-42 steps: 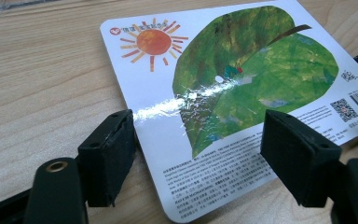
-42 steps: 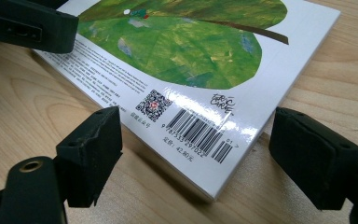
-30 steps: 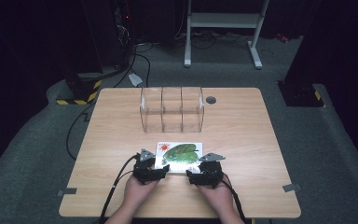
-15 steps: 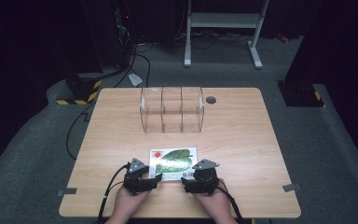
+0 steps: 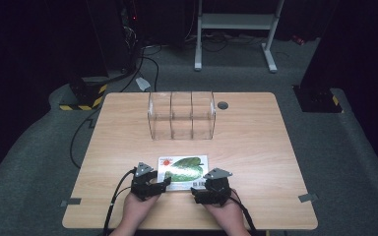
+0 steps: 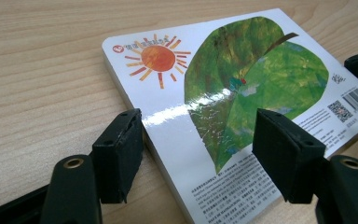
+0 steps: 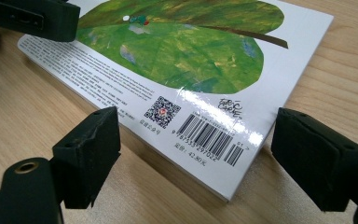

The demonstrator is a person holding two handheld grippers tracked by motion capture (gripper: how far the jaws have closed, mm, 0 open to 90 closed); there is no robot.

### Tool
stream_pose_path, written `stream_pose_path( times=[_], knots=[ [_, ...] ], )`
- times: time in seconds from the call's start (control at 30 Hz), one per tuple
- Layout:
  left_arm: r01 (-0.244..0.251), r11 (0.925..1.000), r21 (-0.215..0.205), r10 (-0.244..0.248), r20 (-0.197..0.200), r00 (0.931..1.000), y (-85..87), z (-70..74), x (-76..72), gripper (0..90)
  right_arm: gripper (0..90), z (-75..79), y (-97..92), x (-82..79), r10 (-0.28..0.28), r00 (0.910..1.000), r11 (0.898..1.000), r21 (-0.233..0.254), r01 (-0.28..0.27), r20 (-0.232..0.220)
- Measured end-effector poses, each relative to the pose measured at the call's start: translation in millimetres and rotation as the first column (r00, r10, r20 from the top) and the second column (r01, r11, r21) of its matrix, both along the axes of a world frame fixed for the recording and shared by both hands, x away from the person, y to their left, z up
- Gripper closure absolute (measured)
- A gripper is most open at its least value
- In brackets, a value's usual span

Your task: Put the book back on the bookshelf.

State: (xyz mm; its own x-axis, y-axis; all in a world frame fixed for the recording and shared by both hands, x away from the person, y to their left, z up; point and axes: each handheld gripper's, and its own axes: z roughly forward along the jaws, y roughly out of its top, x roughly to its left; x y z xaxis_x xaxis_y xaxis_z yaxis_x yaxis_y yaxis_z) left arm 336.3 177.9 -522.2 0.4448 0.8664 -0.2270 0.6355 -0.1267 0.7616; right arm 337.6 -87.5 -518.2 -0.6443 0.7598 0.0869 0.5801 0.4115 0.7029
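Observation:
A picture book (image 5: 183, 168) with a green leaf and an orange sun on its white cover lies flat on the wooden table (image 5: 256, 142), near the front edge. My left gripper (image 5: 163, 183) is open at the book's near left corner, and its jaws straddle that corner of the book (image 6: 223, 93). My right gripper (image 5: 195, 191) is open at the near right corner, where the barcode corner of the book (image 7: 200, 70) lies between its jaws. The left gripper (image 6: 200, 149) and right gripper (image 7: 205, 149) each show a wide gap.
A clear plastic organizer (image 5: 181, 115) with three compartments stands at the back middle of the table. A round grommet hole (image 5: 222, 105) sits to its right. Dark stands, cables and a white frame are on the floor beyond the table.
Both grippers have drawn back toward the front edge, and the book has slid nearer with them. Over the last half second little has moved.

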Motion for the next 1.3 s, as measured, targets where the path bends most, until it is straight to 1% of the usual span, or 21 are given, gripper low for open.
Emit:
stream_pose_path(
  times=[0.1,0.13,0.17,0.2,0.27,0.33,0.4,0.43,0.5,0.6,0.73,0.8,0.87,0.97,1.0,1.03,1.1,1.23,1.27,1.3],
  knots=[
    [-0.011,0.9999,-0.011,0.011,0.027,0.9996,-0.5,3.3,-2.3,34.0,13.5,-0.6,2.4,-1.6,-0.005,1.0000,1.000,-0.011,0.005,0.007],
    [-0.008,0.9999,-0.009,0.009,0.035,0.9994,0.0,5.0,-3.1,34.3,12.9,-0.9,3.9,-3.1,-0.018,0.9998,1.000,-0.009,0.018,-0.001],
    [-0.005,0.9999,-0.010,0.005,0.044,0.9990,0.2,6.7,-3.8,34.6,11.7,-1.5,4.4,-2.5,-0.006,0.9998,1.000,-0.022,0.006,0.017],
    [-0.009,0.9999,-0.014,0.010,0.056,0.9984,-0.4,7.9,-4.6,34.6,11.7,-1.5,4.4,-2.5,-0.006,0.9998,1.000,-0.022,0.006,0.017],
    [-0.005,1.0000,-0.006,0.006,0.076,0.9971,-0.9,10.7,-6.1,34.6,10.6,-1.8,5.6,-3.1,-0.011,0.9998,1.000,-0.021,0.012,0.014],
    [-0.005,1.0000,-0.002,0.006,0.094,0.9955,-1.5,13.7,-7.8,34.6,10.2,-2.4,6.3,-3.0,-0.004,0.9996,0.999,-0.033,0.005,0.026],
    [-0.004,0.9999,-0.011,0.005,0.111,0.9938,-2.1,16.8,-9.5,34.6,9.9,-2.4,7.4,-4.3,-0.016,0.9998,0.999,-0.031,0.016,0.015],
    [-0.002,1.0000,-0.009,0.003,0.122,0.9926,-2.0,18.5,-10.3,34.6,9.8,-2.5,7.6,-4.3,-0.016,0.9997,0.999,-0.032,0.016,0.017],
    [0.000,0.9999,-0.017,0.002,0.134,0.9910,-2.6,21.5,-12.0,34.6,9.7,-2.8,7.9,-4.2,-0.013,0.9996,0.999,-0.039,0.014,0.026],
    [0.008,0.9998,-0.016,-0.006,0.157,0.9875,-2.9,25.9,-13.9,34.8,9.8,-3.1,8.9,-4.8,-0.018,0.9994,0.999,-0.047,0.019,0.029],
    [0.016,0.9994,-0.029,-0.011,0.167,0.9859,-2.3,29.5,-15.2,35.1,10.9,-3.4,8.9,-5.0,-0.020,0.9992,0.998,-0.051,0.022,0.035],
    [0.019,0.9993,-0.032,-0.014,0.163,0.9866,-1.7,29.6,-14.7,35.1,12.7,-3.7,8.4,-4.7,-0.028,0.9989,0.998,-0.052,0.030,0.039],
    [0.020,0.9993,-0.033,-0.014,0.157,0.9874,-1.2,28.9,-14.0,35.0,14.3,-3.6,8.7,-5.4,-0.046,0.9986,0.998,-0.050,0.047,0.025],
    [0.024,0.9992,-0.032,-0.019,0.144,0.9893,0.3,26.7,-12.0,34.9,15.8,-3.6,7.6,-4.8,-0.045,0.9985,0.998,-0.043,0.047,0.030],
    [0.024,0.9992,-0.032,-0.019,0.134,0.9908,1.2,25.5,-10.7,34.7,16.7,-3.5,6.4,-4.2,-0.043,0.9986,0.998,-0.036,0.044,0.032],
    [0.022,0.9990,-0.039,-0.017,0.124,0.9922,2.3,23.8,-9.1,34.6,17.5,-3.3,5.7,-4.4,-0.048,0.9986,0.998,-0.029,0.048,0.024],
    [0.020,0.9984,-0.053,-0.015,0.102,0.9946,4.0,20.5,-6.4,33.7,18.3,-3.5,5.0,-3.5,-0.047,0.9987,0.999,-0.025,0.047,0.020],
    [0.016,0.9978,-0.063,-0.012,0.069,0.9975,5.0,15.6,-2.4,31.2,19.2,-3.6,5.2,-3.4,-0.050,0.9986,0.998,-0.023,0.050,0.019],
    [0.023,0.9972,-0.071,-0.019,0.054,0.9984,5.9,15.1,-0.7,30.9,19.4,-3.7,5.1,-3.4,-0.049,0.9986,0.999,-0.023,0.050,0.018],
    [0.024,0.9955,-0.092,-0.021,0.035,0.9992,6.8,14.7,0.9,30.7,20.5,-3.6,5.0,-3.7,-0.052,0.9985,0.998,-0.021,0.053,0.013]
  ],
)
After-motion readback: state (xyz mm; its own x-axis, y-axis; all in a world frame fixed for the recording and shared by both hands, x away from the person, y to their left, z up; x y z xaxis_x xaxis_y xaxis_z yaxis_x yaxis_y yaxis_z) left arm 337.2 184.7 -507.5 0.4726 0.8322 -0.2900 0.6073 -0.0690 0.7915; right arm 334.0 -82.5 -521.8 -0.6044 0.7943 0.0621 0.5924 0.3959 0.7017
